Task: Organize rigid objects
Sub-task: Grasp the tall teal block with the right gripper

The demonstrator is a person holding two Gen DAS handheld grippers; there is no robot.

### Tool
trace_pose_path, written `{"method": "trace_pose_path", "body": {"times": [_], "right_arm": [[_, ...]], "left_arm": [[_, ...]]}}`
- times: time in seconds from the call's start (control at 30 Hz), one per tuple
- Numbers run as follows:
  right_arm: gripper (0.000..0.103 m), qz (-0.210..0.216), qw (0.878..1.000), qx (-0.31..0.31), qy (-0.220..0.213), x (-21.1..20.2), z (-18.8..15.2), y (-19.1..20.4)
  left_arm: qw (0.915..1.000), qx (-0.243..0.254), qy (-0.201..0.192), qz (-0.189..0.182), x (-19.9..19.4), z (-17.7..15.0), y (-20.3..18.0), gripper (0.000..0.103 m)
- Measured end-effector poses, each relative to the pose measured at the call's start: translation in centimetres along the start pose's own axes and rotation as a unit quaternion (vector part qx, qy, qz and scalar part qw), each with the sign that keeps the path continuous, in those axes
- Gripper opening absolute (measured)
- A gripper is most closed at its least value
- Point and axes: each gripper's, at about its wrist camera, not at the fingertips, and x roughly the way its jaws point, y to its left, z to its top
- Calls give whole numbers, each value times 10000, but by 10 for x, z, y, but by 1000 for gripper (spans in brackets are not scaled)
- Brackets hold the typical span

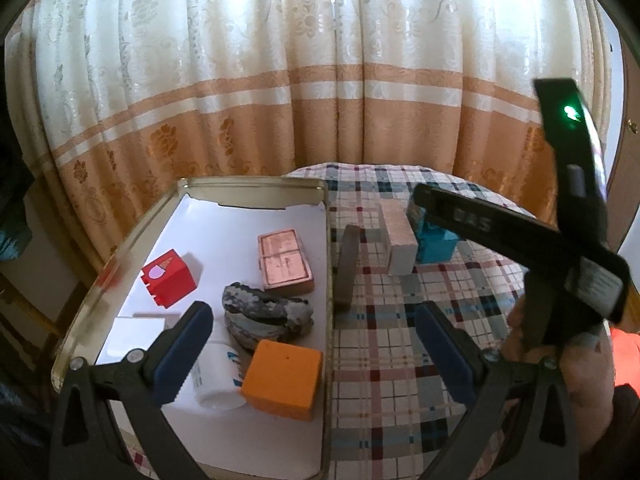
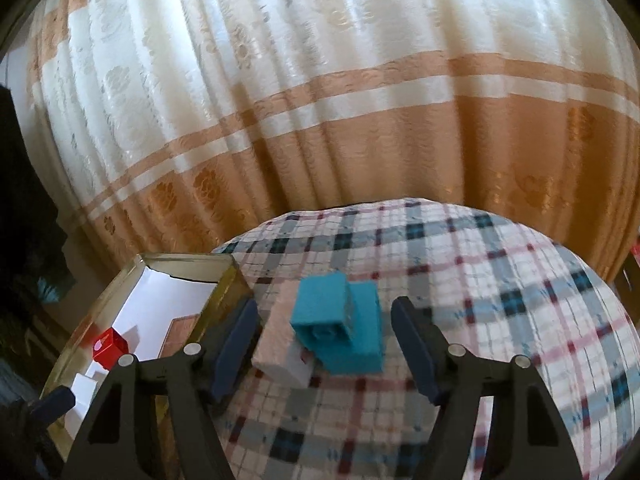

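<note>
Right tongs (image 2: pixel 324 344) released, straddling the teal block (image 2: pixel 340 328) – closing off-centre could snag the pale block (image 2: pixel 276 340) touching it; left tongs (image 1: pixel 312 344) released too.

Your right gripper (image 2: pixel 324 350) has bare checked tablecloth (image 2: pixel 500 320) open to its right. Ahead, the teal block (image 2: pixel 340 328) sits between the spread jaws, with a pale block (image 2: pixel 280 340) touching its left side. Left of that, the tin tray's wall (image 2: pixel 228 292) blocks you. Inside the tray, the white paper behind the red cube (image 1: pixel 168 276) is free.
</note>
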Motion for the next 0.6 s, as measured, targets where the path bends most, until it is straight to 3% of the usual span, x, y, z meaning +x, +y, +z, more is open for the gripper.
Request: {"method": "trace_pose_path", "body": {"times": [0.27,0.6], "right_arm": [[38,-138,9982,-194,556,40,1,1],[34,-215,9988,185,391,22,2,-24]], "left_arm": [[9999,-70,80,41,5,1,4,102],[9999,-19,123,2,11,4,-5,102]]}}
